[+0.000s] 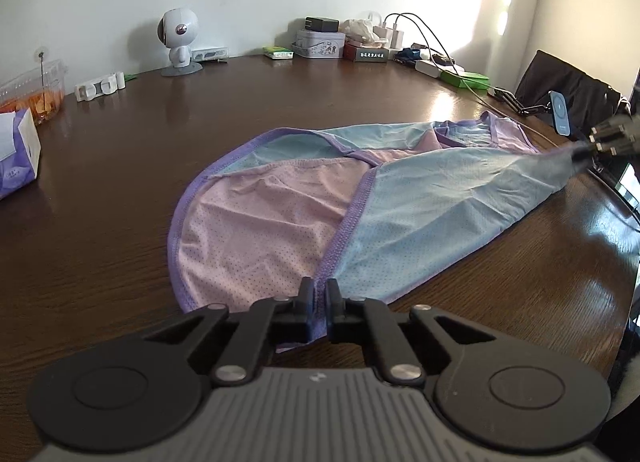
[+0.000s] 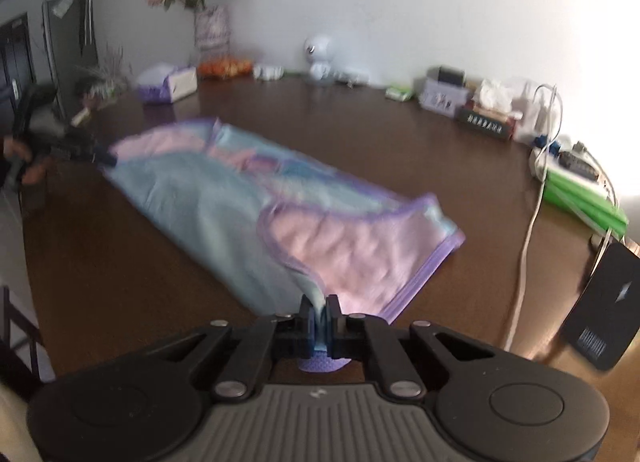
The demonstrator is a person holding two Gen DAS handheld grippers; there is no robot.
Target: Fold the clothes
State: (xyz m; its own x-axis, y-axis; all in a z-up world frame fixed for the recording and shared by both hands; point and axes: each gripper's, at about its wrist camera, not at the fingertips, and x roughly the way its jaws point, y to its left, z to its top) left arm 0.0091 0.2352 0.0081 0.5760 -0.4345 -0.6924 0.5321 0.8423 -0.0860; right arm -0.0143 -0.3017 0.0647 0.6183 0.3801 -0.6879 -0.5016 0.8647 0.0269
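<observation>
1. The brown wooden table (image 1: 120, 230) carries everything; boxes, chargers and cables line its far edge.
2. A pink and blue garment (image 1: 320, 198) with purple trim lies spread across the middle of the table, stretched between the two claws.
3. A tissue box (image 1: 16, 154) sits near the table's left edge.
4. The left claw (image 1: 319, 294) is closed, pinching the garment's purple seam at its near end.
5. The right claw (image 2: 319, 312) is closed on the blue fabric at the garment's opposite end.
</observation>
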